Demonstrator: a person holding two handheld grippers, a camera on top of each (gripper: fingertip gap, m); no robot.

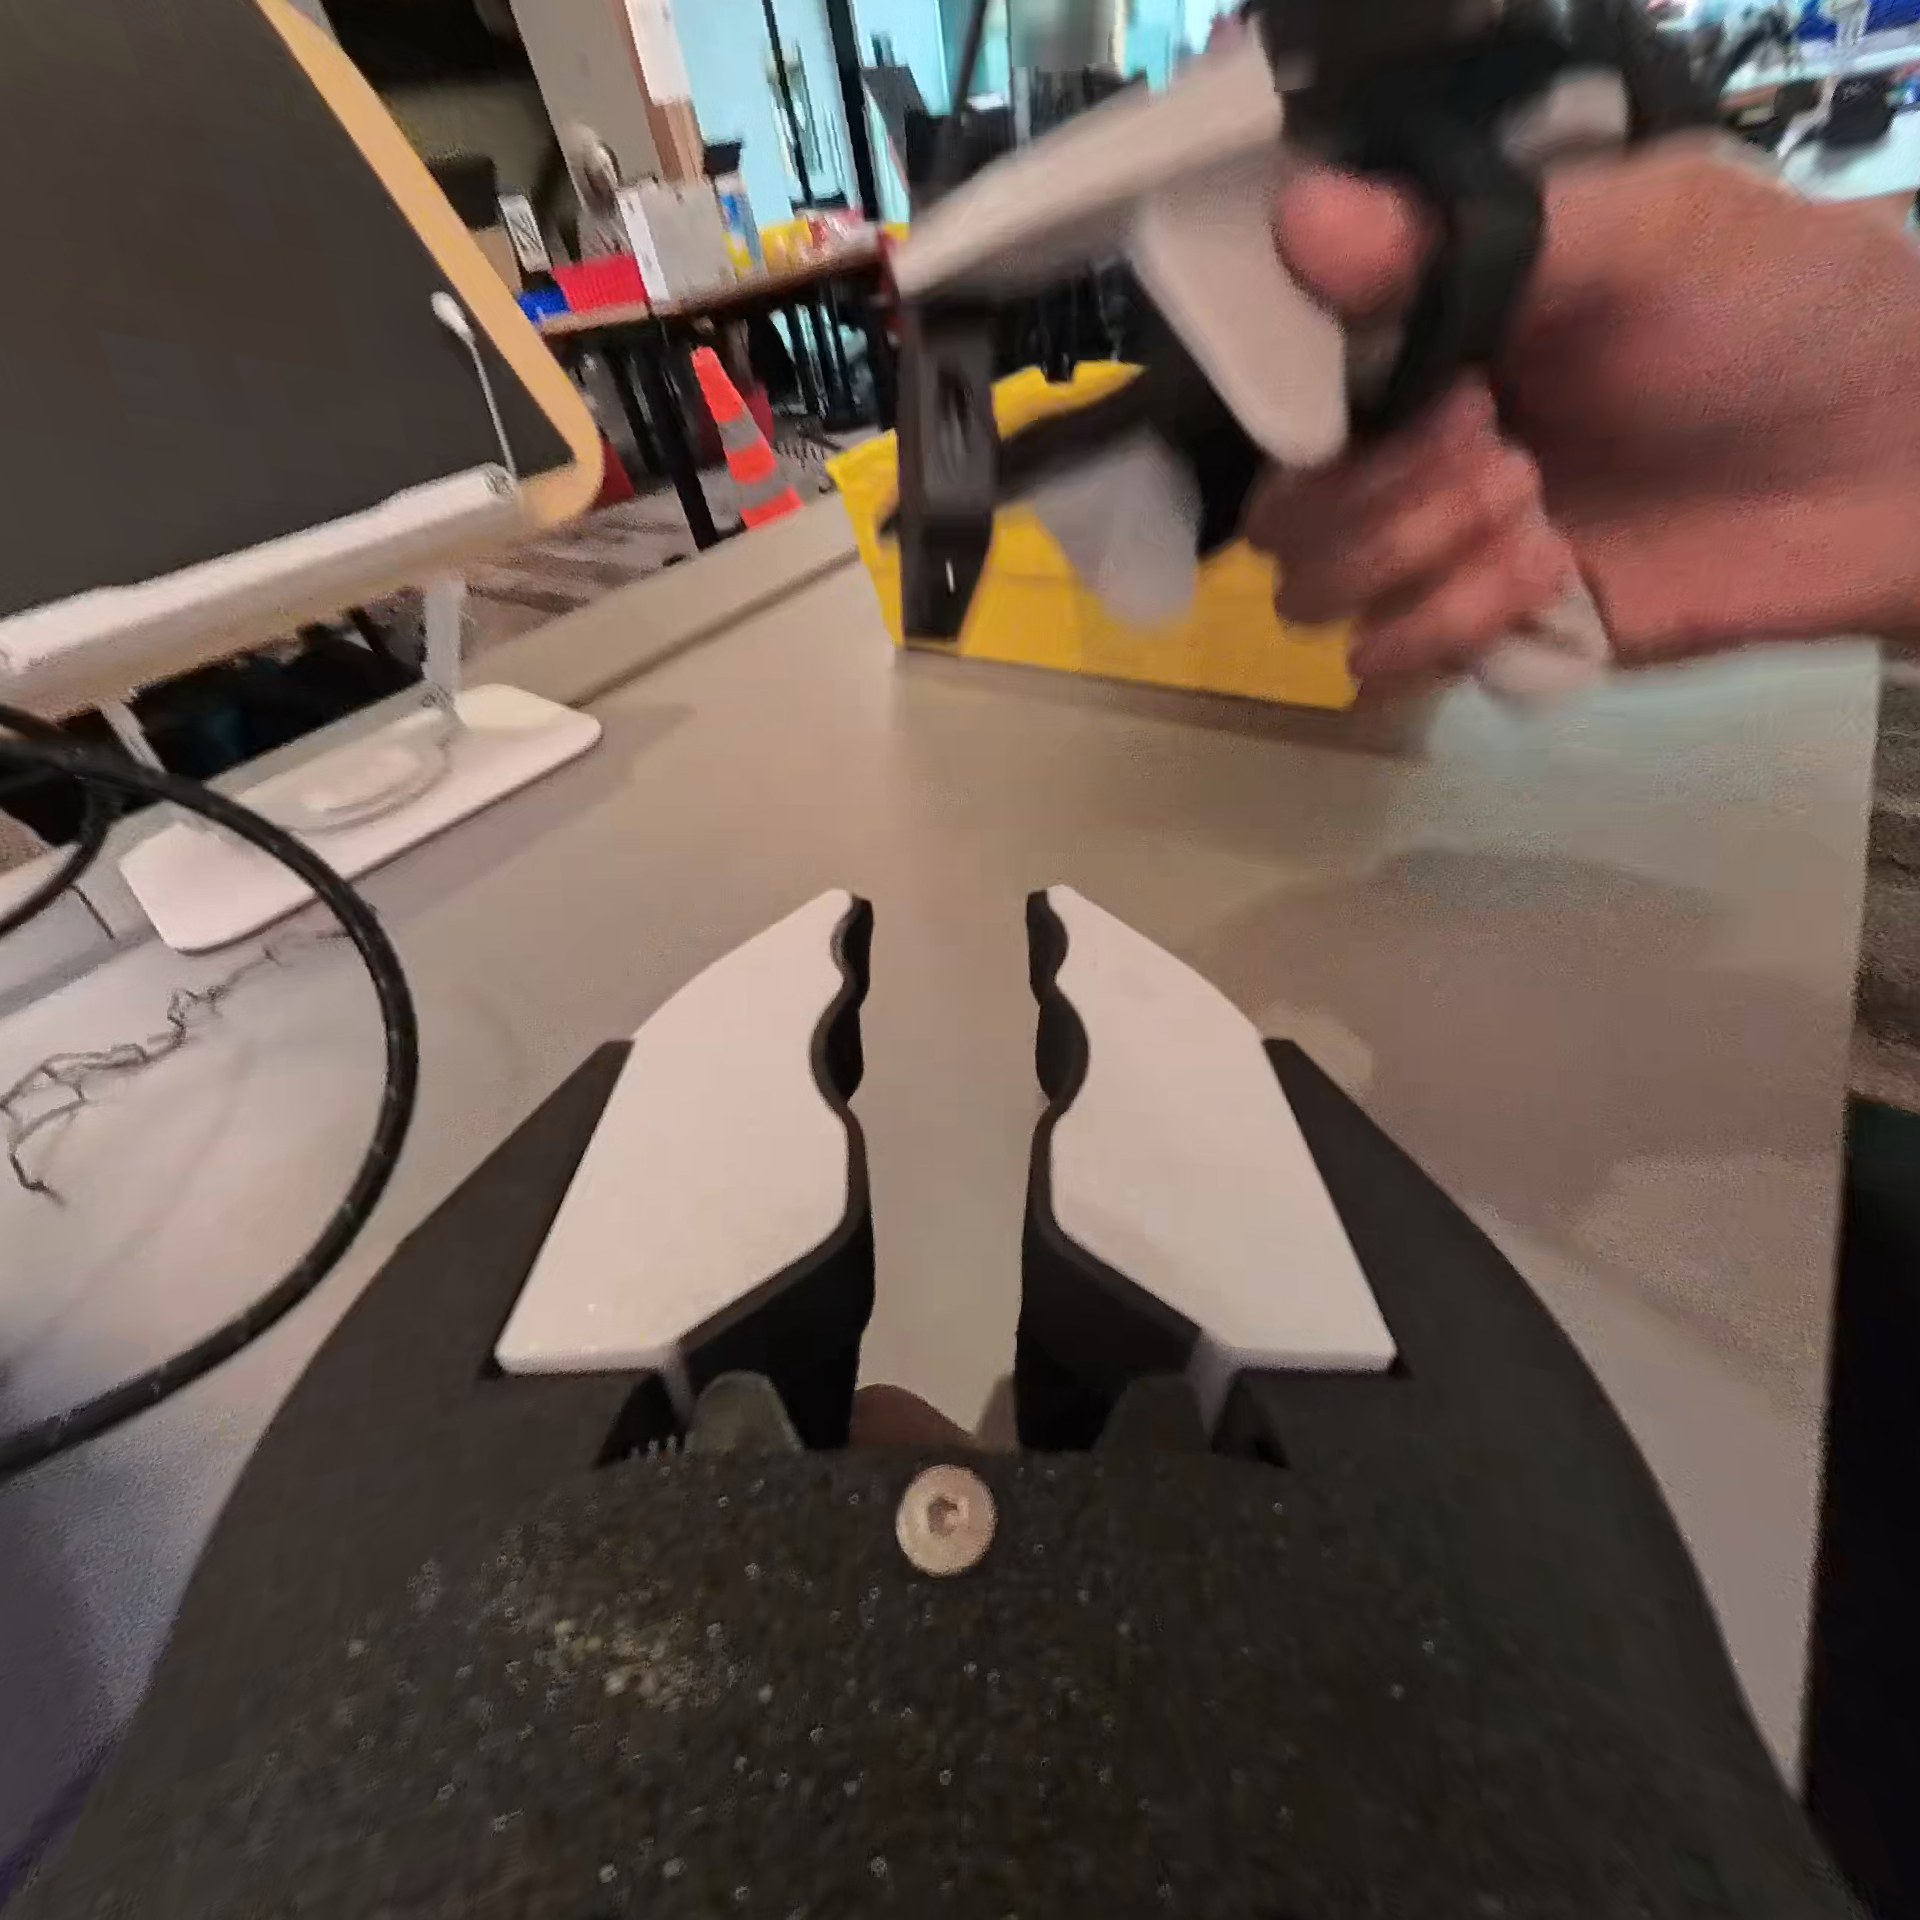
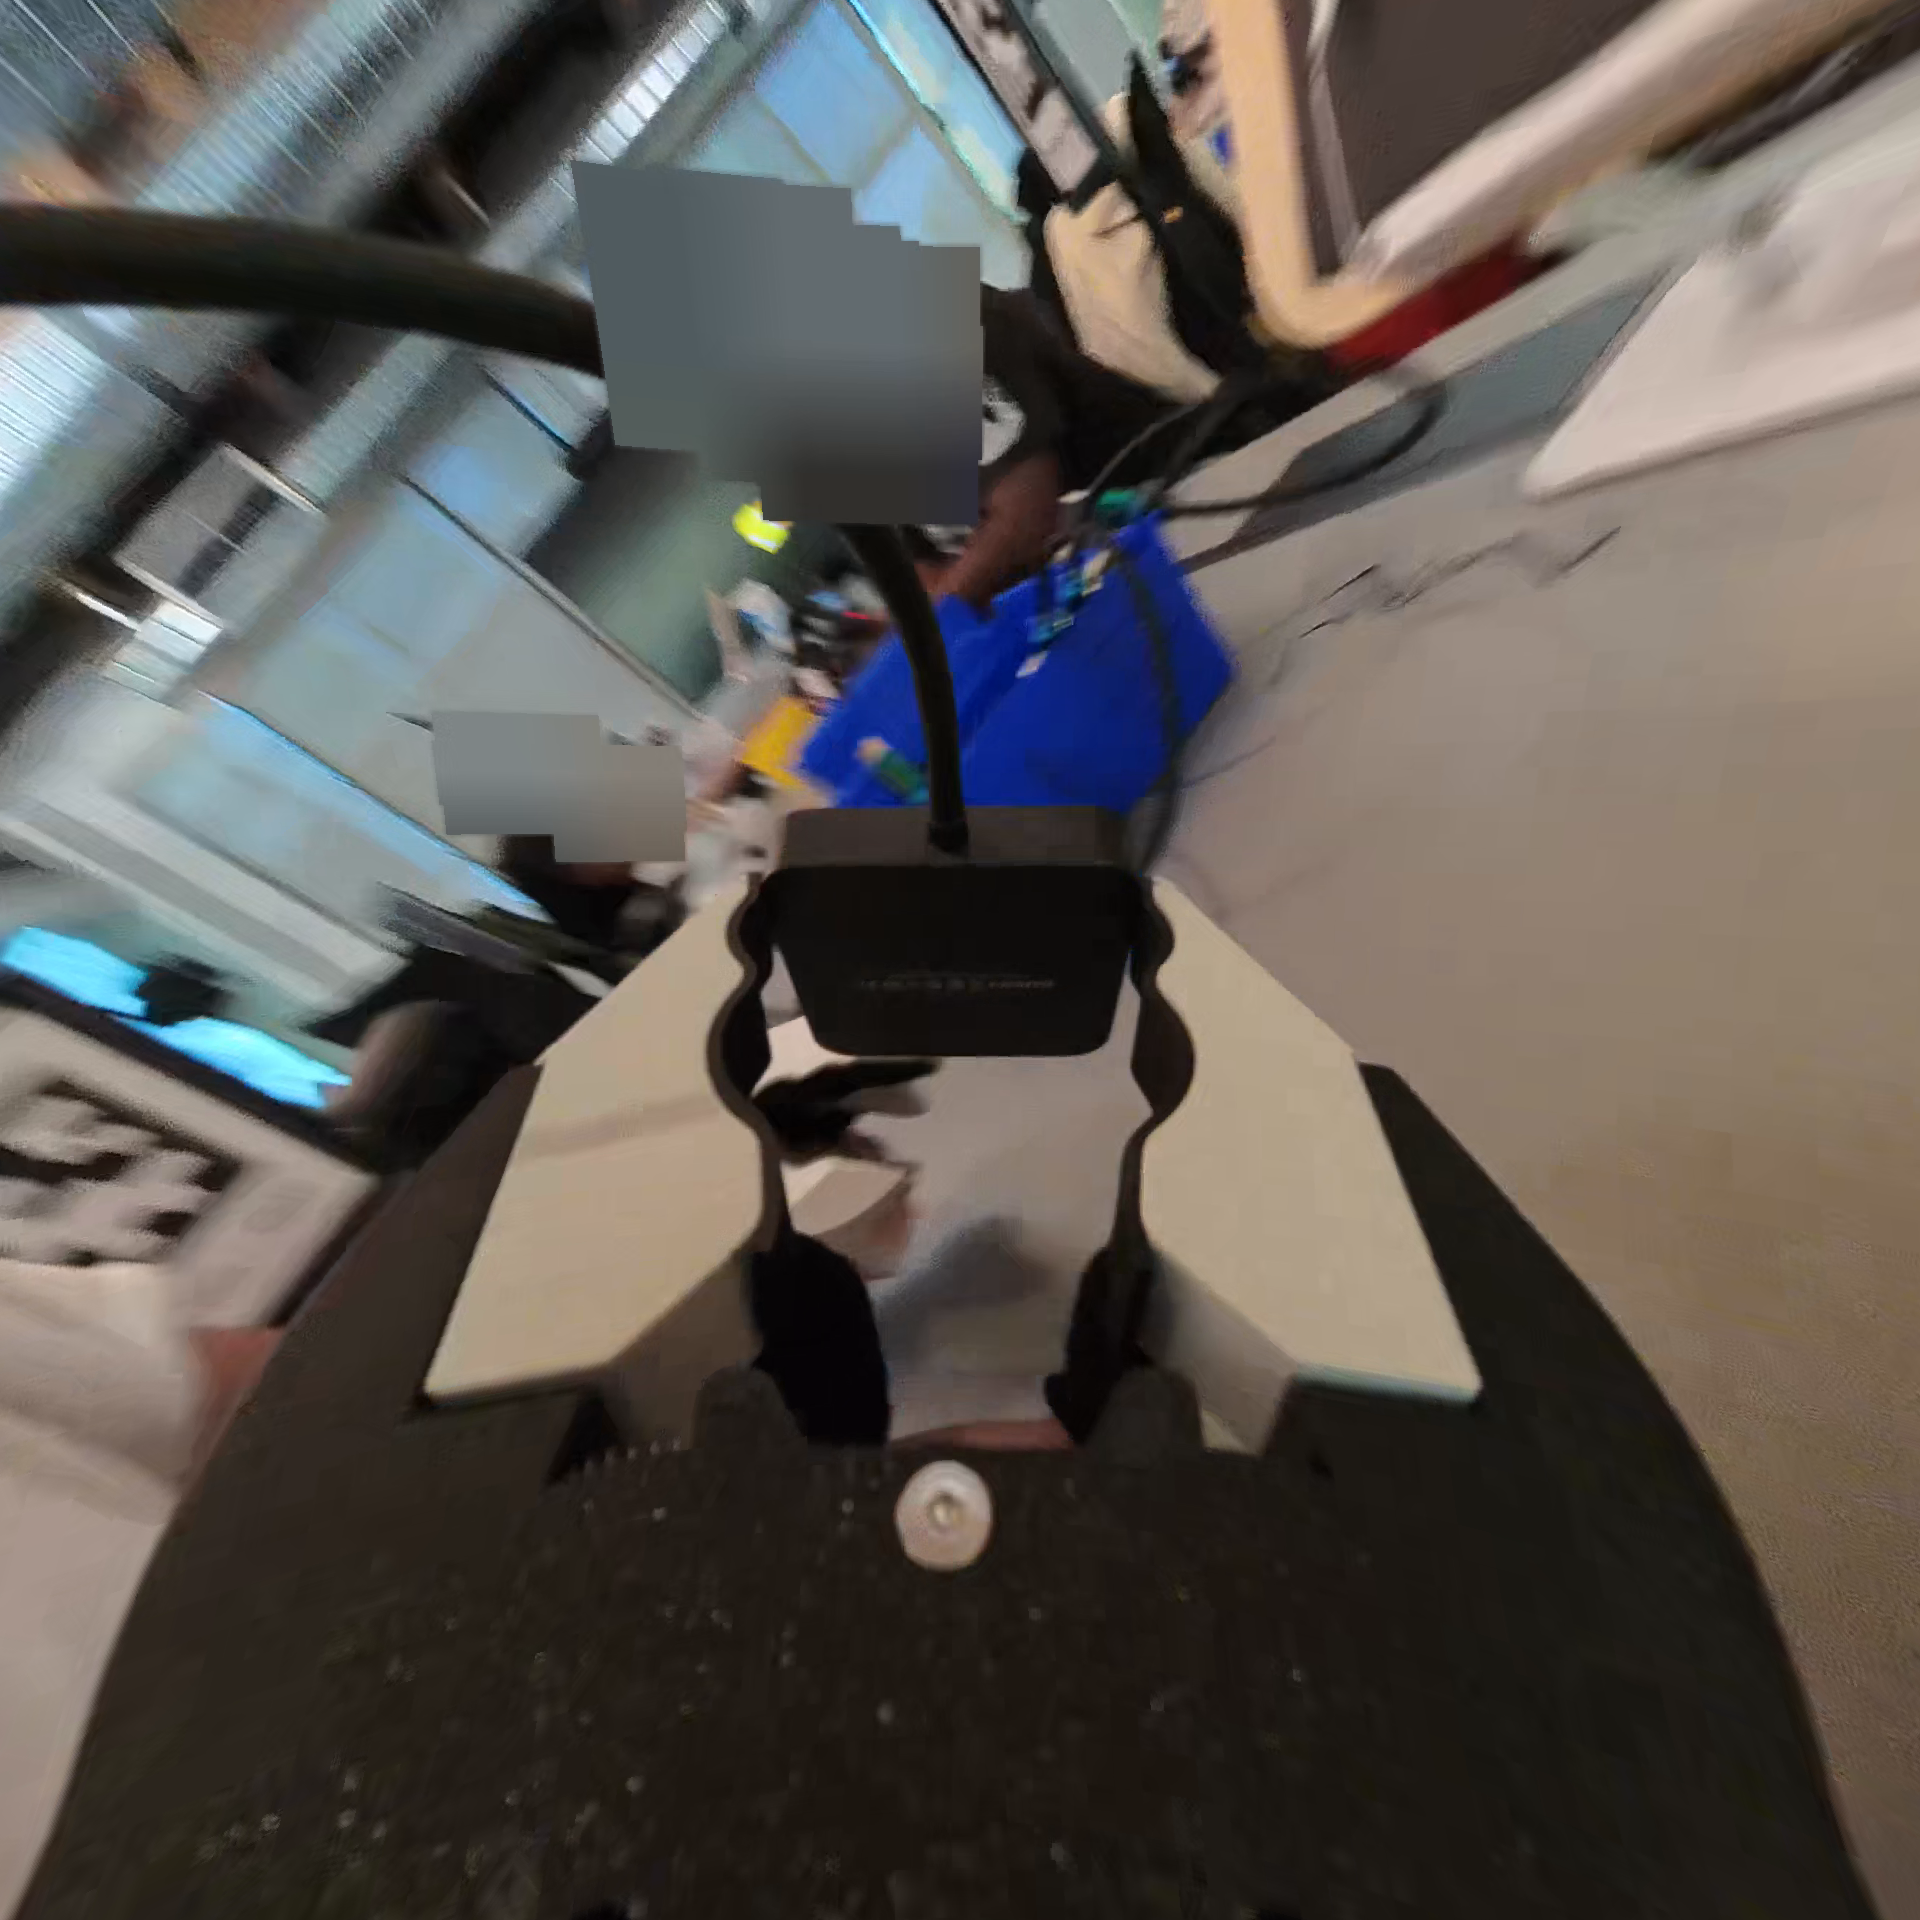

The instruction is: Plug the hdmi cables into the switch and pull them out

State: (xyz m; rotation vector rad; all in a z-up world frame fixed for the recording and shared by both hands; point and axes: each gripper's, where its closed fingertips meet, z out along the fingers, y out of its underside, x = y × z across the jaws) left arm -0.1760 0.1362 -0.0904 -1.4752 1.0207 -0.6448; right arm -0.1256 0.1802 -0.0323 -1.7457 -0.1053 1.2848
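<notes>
Gripping black switch (image 2: 954, 961) at fingertips, right hand-held gripper (image 2: 951, 914) lifted above grey bench (image 2: 1558, 935); black cable (image 2: 930, 686) runs from switch's far edge. Left hand-held gripper (image 1: 948, 920) parted, empty, low over bench. Yellow bin (image 1: 1091, 613) far.

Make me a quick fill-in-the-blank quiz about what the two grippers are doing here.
1. The right gripper is clamped on a black ____.
2. The left gripper holds ____ between its fingers.
3. A black cable runs out of the switch's ____ end.
4. The bin on the table is ____.

Answers: switch; nothing; far; yellow
</notes>
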